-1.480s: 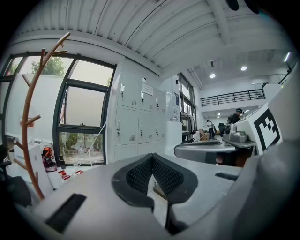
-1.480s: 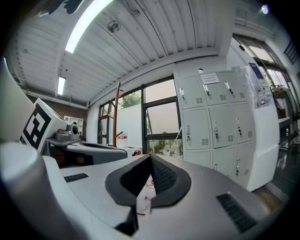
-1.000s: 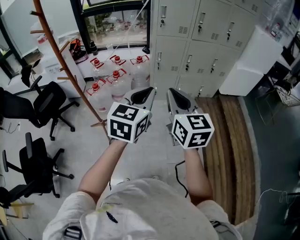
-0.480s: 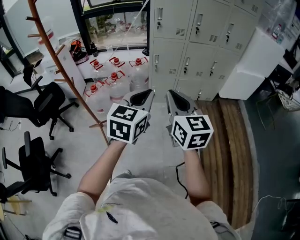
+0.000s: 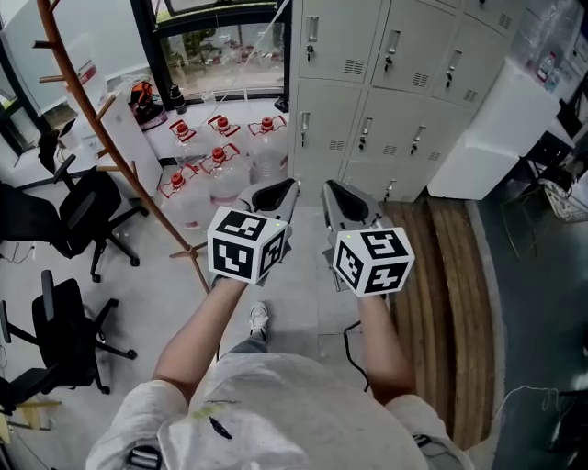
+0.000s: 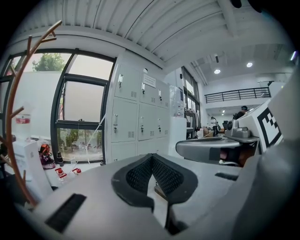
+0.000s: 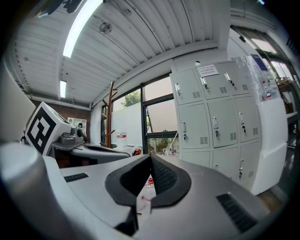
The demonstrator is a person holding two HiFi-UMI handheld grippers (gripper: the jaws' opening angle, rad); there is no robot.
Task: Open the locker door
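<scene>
At the far left of the head view two black chairs (image 5: pixel 64 321) stand on the grey floor (image 5: pixel 156 275). Next to them a brown coat rack (image 5: pixel 101 119) runs slantwise up the picture. Behind the rack, under a window (image 5: pixel 220 41), a group of bottles (image 5: pixel 219 163) with red caps sits on the floor.

In the middle the person holds both grippers out side by side, pointing toward the lockers (image 5: pixel 386 83) but well apart from them. The left gripper (image 5: pixel 287 188) has its fingers together. In the left gripper view (image 6: pixel 151 161) the dark pads (image 6: pixel 138 176) meet at the tip and nothing is between them. Below this gripper a shoe (image 5: pixel 260 318) shows on the floor. The right gripper (image 5: pixel 333 191) is just beside the left one, and its fingers are together too. In the right gripper view (image 7: pixel 151 159) the pads (image 7: pixel 161 176) touch at the tip, and only a far bottle shows through the narrow gap lower down.

The grey lockers stand ahead and a little to the right, at the top of the head view. Every door that can be seen is closed, each with a small handle (image 5: pixel 312 27). In the left gripper view they (image 6: pixel 140 122) are right of the window; in the right gripper view they (image 7: pixel 215 122) take the right half. Neither gripper touches a door.

Right of the lockers is a white cabinet (image 5: pixel 487 128), and below it wooden boards (image 5: pixel 441 294) lie along the floor.
</scene>
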